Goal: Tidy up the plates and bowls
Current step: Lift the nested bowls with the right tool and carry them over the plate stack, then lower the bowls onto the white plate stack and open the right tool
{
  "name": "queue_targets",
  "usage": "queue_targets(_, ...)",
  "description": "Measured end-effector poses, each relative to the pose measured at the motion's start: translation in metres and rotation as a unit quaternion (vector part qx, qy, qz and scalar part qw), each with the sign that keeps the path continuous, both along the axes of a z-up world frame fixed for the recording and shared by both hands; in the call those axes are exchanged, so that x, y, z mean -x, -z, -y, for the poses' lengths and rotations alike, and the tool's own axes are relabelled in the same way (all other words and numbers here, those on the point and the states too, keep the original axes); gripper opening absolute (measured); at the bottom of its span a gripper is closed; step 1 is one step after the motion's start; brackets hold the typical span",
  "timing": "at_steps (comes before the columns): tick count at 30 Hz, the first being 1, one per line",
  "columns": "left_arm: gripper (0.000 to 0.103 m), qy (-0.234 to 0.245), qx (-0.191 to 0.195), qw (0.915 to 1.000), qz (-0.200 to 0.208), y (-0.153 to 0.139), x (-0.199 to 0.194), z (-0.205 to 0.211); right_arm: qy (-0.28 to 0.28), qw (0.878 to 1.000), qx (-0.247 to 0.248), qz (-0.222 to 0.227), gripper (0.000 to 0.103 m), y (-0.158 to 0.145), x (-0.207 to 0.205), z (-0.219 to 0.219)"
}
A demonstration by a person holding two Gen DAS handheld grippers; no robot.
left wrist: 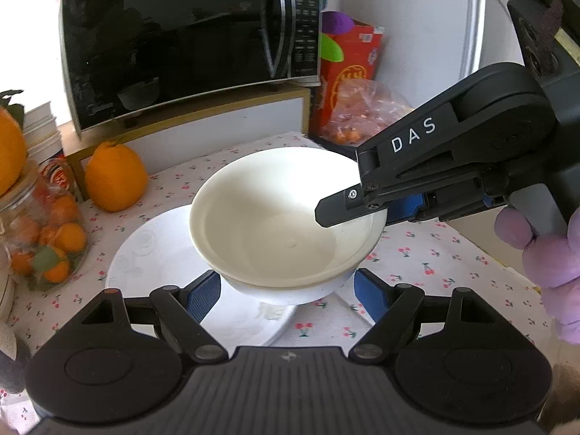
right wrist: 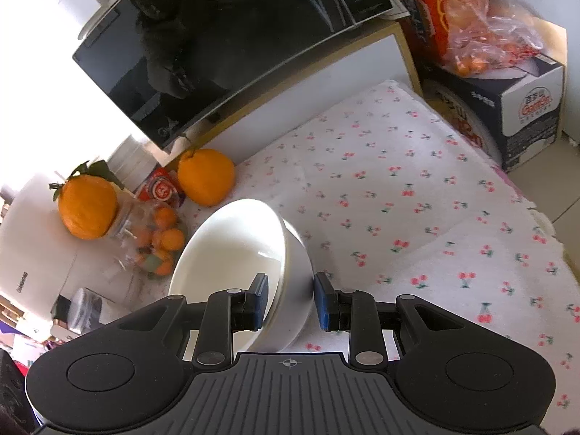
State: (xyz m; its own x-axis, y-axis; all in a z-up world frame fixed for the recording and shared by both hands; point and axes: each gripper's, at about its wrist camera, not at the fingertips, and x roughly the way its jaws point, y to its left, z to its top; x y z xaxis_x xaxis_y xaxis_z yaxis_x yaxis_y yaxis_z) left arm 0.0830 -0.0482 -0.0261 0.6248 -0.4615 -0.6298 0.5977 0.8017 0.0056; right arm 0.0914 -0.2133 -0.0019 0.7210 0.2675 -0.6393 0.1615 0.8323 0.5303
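A white bowl sits nested in a second white bowl, and both stand on a white plate on the cherry-print cloth. My left gripper is open, its blue pads either side of the lower bowl's near wall, not touching it. My right gripper comes in from the right with one finger inside the top bowl and one outside its rim. In the right wrist view the bowl stands between the fingers of the right gripper; a small gap shows at each pad.
A black microwave stands on a low shelf behind. A large orange and a jar of small oranges are at the left. A red box and a bag of oranges are at the back right. The cloth's right edge drops to the floor.
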Motion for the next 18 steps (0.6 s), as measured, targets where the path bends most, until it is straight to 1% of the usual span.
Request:
queue_targets(11, 0.078, -0.039, 0.003, 0.9990, -0.021, 0.006, -0.023, -0.023, 0.000, 1.000, -0.032, 0.000, 0.027, 0.015, -0.029, -0.026)
queue_targets(18, 0.078, -0.056, -0.001, 0.9977, -0.037, 0.016, -0.034, -0.033, 0.005, 0.999, -0.042, 0.001, 0.027, 0.028, -0.041, -0.037)
